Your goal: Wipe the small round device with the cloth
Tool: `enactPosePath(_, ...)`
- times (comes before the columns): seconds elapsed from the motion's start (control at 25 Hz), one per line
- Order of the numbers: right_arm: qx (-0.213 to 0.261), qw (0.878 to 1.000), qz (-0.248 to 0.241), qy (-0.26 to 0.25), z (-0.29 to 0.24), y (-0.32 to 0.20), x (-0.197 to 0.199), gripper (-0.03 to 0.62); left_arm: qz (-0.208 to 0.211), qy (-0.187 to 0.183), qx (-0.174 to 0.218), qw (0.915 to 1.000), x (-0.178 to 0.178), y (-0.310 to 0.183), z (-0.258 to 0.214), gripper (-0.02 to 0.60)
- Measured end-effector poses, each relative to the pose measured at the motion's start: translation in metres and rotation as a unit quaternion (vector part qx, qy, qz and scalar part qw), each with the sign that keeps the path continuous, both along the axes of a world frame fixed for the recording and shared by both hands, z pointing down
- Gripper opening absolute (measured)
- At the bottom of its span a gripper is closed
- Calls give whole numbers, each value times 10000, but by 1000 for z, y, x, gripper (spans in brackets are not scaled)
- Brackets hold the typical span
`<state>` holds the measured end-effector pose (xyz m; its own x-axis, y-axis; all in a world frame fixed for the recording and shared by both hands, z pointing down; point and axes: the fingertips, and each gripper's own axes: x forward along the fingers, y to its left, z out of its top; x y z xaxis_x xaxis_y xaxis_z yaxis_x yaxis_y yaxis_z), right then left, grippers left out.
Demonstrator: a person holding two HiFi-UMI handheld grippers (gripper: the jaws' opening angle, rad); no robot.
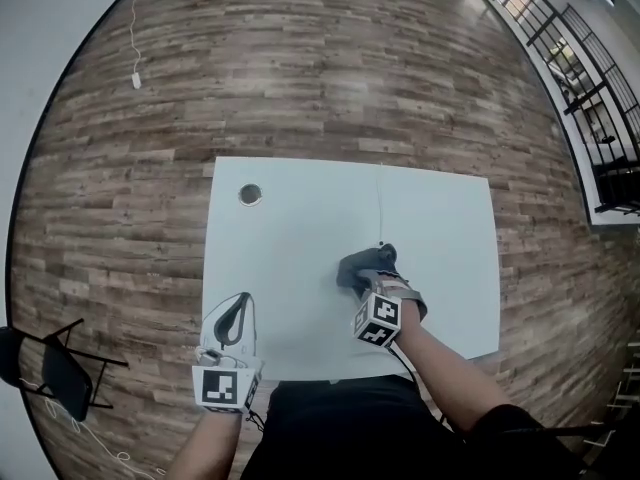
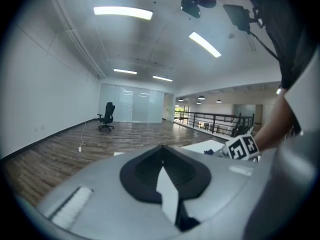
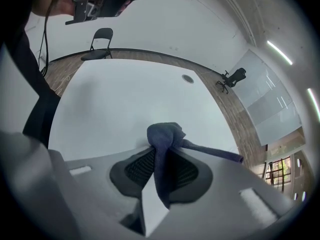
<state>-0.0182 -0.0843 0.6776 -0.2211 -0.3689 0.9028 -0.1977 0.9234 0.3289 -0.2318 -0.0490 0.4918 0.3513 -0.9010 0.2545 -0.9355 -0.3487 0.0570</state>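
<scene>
- Small round device (image 1: 250, 195) lies flat, face up, on the far left of the table (image 1: 300, 228). It is round, so no long side.
- Right gripper (image 1: 378, 286) fingers pinch the dark cloth (image 1: 362, 265).
- Left gripper (image 1: 240, 308) fingers are closed, holding nothing.

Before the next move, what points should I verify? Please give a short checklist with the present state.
1. Cloth pinched in right tongs: ok.
2. Small round device visible on table: ok.
3. Table surface between cloth and device bare: ok.
4. Left tongs shut, empty, away from device: ok.
5. Cloth touching device: not ok, they are apart.
6. Device secured against sliding: cannot tell.
</scene>
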Motion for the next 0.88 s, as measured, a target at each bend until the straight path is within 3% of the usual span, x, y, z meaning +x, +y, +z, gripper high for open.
enactPosePath(0.24, -724, 9959, 310, -453, 35, 21, 11, 78, -94, -262, -107, 9996, 3, 14, -7, 8)
enactPosePath(0.32, -766, 9915, 232, -1021, 22, 27, 5, 78, -193, -254, -197, 9993, 0, 19, -4, 8)
enactPosePath(0.4, -676, 9784, 121, -1950, -13, 29, -9, 78, -278, -236, -253, 9990, -2, 22, -3, 8)
enactPosePath(0.48, -306, 9612, 69, -2742, -60, 23, -13, 78, -275, -279, -227, 9990, 1, 21, -8, 8)
enactPosePath(0.6, 719, 9430, 170, -3245, -131, -12, 2, 78, -226, -334, -44, 9992, 13, 9, -24, 8)
enactPosePath(0.76, 2266, 9287, 509, -2892, -190, -69, 30, 77, -153, -409, 184, 9989, 26, 0, -42, 8)
enactPosePath(0.88, 2319, 9426, 542, -2340, -163, -89, 35, 77, -146, -539, 239, 9982, 29, 2, -48, 8)
